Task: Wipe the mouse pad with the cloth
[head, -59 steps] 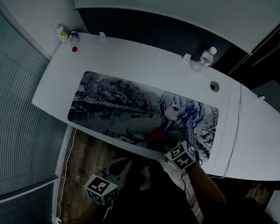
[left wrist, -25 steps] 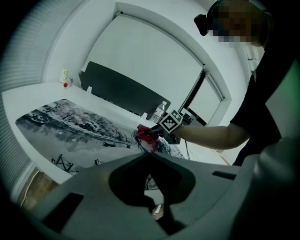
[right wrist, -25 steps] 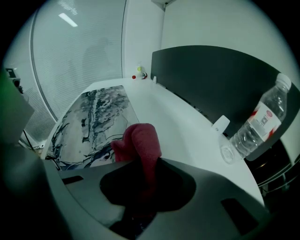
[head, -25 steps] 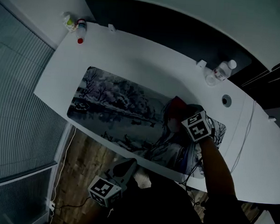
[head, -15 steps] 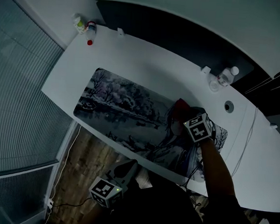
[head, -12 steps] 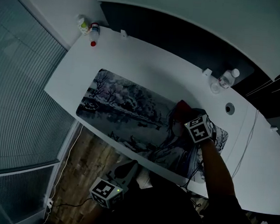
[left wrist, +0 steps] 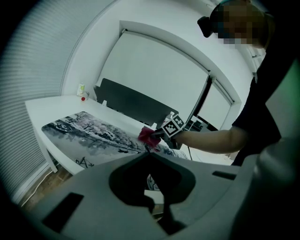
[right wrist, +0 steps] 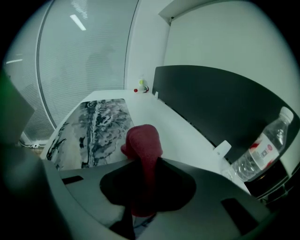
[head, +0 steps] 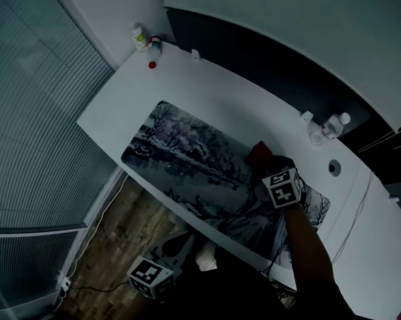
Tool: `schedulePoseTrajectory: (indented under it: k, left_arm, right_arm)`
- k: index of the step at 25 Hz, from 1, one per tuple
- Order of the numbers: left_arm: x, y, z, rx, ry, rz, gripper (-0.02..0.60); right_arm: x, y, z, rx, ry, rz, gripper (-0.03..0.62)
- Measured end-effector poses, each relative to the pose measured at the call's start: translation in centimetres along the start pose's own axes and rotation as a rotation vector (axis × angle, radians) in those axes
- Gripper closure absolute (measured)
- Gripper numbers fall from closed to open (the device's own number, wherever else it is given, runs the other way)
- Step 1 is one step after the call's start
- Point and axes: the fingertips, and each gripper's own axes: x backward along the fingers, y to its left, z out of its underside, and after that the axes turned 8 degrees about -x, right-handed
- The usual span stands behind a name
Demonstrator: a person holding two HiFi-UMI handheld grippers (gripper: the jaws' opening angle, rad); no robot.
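A long mouse pad [head: 187, 155] printed with a grey winter scene and a drawn figure lies on the white desk [head: 212, 95]. My right gripper [head: 264, 166] is shut on a red cloth [head: 259, 152], which rests on the pad near its far edge, right of the middle. In the right gripper view the cloth [right wrist: 143, 145] bulges out between the jaws over the pad [right wrist: 98, 122]. My left gripper [head: 183, 239] hangs below the desk's near edge with its jaws together and nothing in them. The left gripper view shows the pad [left wrist: 89, 131] and the cloth [left wrist: 147, 136] from the side.
A clear water bottle [head: 334, 124] stands at the desk's back right, by a round cable hole [head: 335, 167]. Small bottles [head: 146, 41] sit at the far left corner. A white cable [head: 350, 221] runs over the right part. Window blinds [head: 39, 110] line the left; wooden floor [head: 124, 219] lies below.
The right gripper carried the cloth from the pad's near edge up to its far edge, then stayed about there. The head camera's view shifted. The left gripper has stayed low.
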Motion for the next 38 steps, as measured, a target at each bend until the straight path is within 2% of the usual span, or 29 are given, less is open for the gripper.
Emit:
schedulePoseTrajectory:
  k: [6,13,19,30,38]
  left_arm:
    - [1.4,0.5,0.3,0.014,-0.004,-0.045,0.577]
    - [2.8,1.5,1.0,0.036,-0.007,-0.089,0.576]
    - [3.1,2.0,1.0,0.054,-0.012,-0.077,0.576]
    - [5.0,3.5,1.6,0.077,-0.022,-0.049,0.577]
    - [7.3,4.7,2.1,0.039,-0.032,-0.007,0.576]
  right_arm:
    - [-1.7,1.3,-2.8,0.034,-0.056,0.025,0.511]
    - [-4.7,3.0,-2.2,0.093,0.023,0.003,0.511]
    - [-5.1,4.9,-1.2,0.144,0.058,-0.007,0.511]
    - [-4.0,10.3,-0.3,0.175,0.076,-0.04,0.511]
    - [-3.0,15.9,0.8,0.214,0.092,-0.061,0.511]
